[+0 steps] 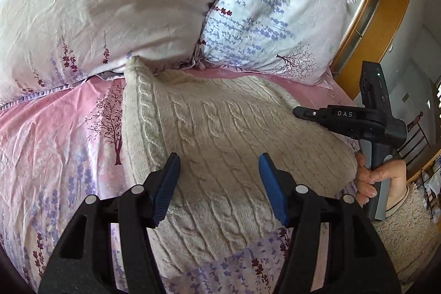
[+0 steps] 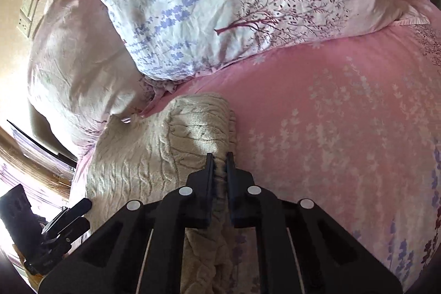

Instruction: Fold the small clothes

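A cream cable-knit wool sweater (image 1: 220, 145) lies folded on a bed, spread over the pink bedsheet printed with purple flowers and dark trees (image 1: 55, 145). One narrow end of the knit reaches up to the gap between the pillows, and its broad part lies near the lower edge of the left wrist view.

The right claw (image 2: 219, 164) is pinched onto a bunched ridge of the sweater (image 2: 165, 156), with cream knit squeezed in the narrow slot between its two black fingers. In the left wrist view the same right claw (image 1: 300, 112) shows from the side at the sweater's right edge, held by a bare hand (image 1: 380, 178) wrapped around its grey handle.

The left claw (image 1: 219, 189) hovers over the near part of the sweater with its jaws spread wide; its blue ribbed pads (image 1: 168, 189) stand well apart and nothing lies between them. In the right wrist view the left claw (image 2: 80, 211) appears at the lower left, beside the sweater's edge.

Beyond the sweater, a pale pink crumpled pillow (image 1: 104, 4) and a white pillow with lavender sprigs (image 1: 275, 18) lean together at the head of the bed. A wooden door frame (image 1: 380, 18) rises to the right.
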Action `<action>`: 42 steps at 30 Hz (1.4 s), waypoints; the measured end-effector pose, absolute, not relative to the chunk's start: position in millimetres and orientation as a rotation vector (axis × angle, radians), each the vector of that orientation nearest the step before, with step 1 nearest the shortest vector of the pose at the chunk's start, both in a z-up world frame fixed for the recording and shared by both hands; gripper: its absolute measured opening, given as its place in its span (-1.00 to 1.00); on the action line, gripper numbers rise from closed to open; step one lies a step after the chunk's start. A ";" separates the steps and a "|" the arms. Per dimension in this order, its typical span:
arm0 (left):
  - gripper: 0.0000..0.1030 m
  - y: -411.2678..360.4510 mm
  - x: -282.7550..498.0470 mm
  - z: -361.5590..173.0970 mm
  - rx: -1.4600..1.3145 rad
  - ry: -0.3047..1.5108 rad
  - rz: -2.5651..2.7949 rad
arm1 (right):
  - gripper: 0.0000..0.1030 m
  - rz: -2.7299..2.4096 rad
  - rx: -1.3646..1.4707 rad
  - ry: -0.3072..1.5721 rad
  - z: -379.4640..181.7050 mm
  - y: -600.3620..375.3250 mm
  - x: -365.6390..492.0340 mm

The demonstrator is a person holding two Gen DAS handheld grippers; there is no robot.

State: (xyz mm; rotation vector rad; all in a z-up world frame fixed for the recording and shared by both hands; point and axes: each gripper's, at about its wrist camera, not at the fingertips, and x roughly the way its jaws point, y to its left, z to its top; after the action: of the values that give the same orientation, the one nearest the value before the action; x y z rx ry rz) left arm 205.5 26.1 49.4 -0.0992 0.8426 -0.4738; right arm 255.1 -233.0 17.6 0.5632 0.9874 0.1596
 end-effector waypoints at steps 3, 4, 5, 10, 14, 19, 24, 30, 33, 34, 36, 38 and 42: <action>0.14 25.7 206.3 41.6 -0.089 0.851 -0.470 | -0.83 0.147 0.594 1.007 4.9 -236.1 258.3; 0.14 24.9 207.5 40.2 -0.083 0.848 -0.463 | -0.83 0.146 0.598 1.008 4.4 -236.2 258.6; 0.14 23.3 207.3 39.8 -0.072 0.843 -0.456 | -0.82 0.145 0.598 1.011 5.2 -235.9 259.0; 0.23 21.6 191.6 52.7 -0.037 0.791 -0.438 | -0.61 0.147 0.540 0.918 40.0 -230.9 239.8; 0.35 27.5 178.6 59.2 -0.023 0.774 -0.407 | -0.33 0.254 0.567 0.850 69.1 -223.1 221.7; 0.44 26.5 175.8 50.0 0.000 0.800 -0.369 | -0.11 0.311 0.532 0.939 57.8 -198.4 213.7; 0.66 33.7 157.6 55.7 0.004 0.776 -0.323 | -0.10 0.255 0.563 0.933 59.5 -203.9 202.0; 0.96 72.4 125.8 61.3 -0.007 0.738 -0.185 | 0.60 0.184 0.454 0.816 92.9 -193.5 153.7; 0.96 80.6 120.4 51.3 -0.012 0.797 -0.130 | 0.97 0.103 0.377 0.774 98.0 -181.6 132.1; 0.96 80.9 118.7 47.4 0.000 0.813 -0.109 | 0.97 0.075 0.346 0.755 98.9 -177.2 124.7; 0.96 77.7 115.3 42.0 0.050 0.829 -0.051 | 0.97 0.036 0.280 0.742 99.7 -166.0 116.0; 0.96 74.3 112.1 39.5 0.068 0.836 -0.033 | 0.97 0.004 0.230 0.761 95.1 -156.5 114.4; 0.96 69.8 112.0 34.9 0.049 0.865 -0.056 | 0.97 0.003 0.170 0.822 81.3 -140.8 113.4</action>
State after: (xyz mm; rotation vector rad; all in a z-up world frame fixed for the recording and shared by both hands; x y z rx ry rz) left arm 112.0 69.8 34.9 0.0492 0.8649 -0.0556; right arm 113.4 -140.8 81.3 0.1700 0.8224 0.0035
